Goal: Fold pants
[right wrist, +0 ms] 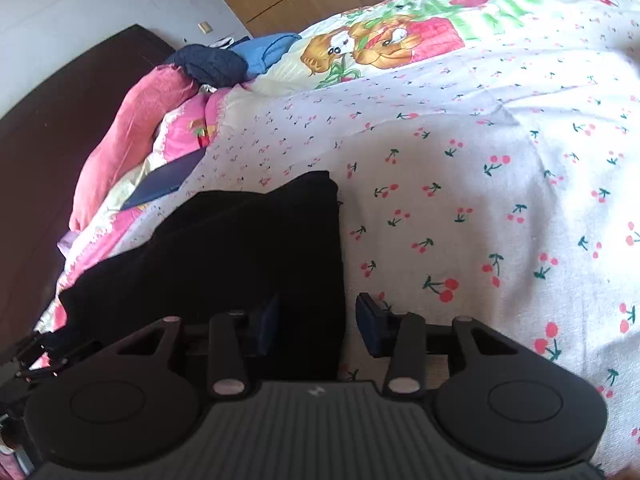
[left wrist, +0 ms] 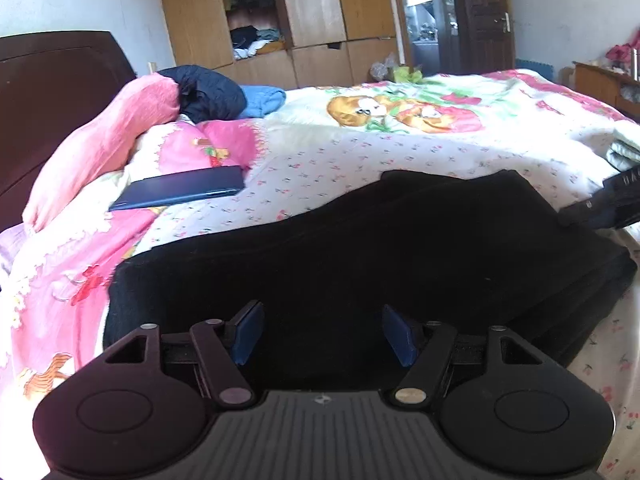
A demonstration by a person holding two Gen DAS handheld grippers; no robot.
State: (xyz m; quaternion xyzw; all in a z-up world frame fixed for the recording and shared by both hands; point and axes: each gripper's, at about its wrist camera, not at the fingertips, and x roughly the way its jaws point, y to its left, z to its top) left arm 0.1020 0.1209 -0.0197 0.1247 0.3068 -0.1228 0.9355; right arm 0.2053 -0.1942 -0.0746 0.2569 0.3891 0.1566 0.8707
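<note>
The black pants [left wrist: 360, 248] lie folded in a thick stack on the cherry-print bedsheet [left wrist: 340, 156]. My left gripper [left wrist: 322, 334] is open over the stack's near edge, with nothing between its blue pads. In the right wrist view the pants [right wrist: 240, 248] fill the lower left. My right gripper [right wrist: 316, 326] is open and straddles their right edge, its left pad over the cloth and its right pad over the sheet [right wrist: 460, 208]. The right gripper also shows at the right edge of the left wrist view [left wrist: 608, 204].
A dark blue flat case [left wrist: 180, 194] lies on the bed left of the pants. Pink bedding [left wrist: 100, 148], a navy garment [left wrist: 208, 92] and a blue one [left wrist: 262, 100] are heaped by the dark headboard [left wrist: 48, 108]. Wooden wardrobes [left wrist: 312, 12] stand behind.
</note>
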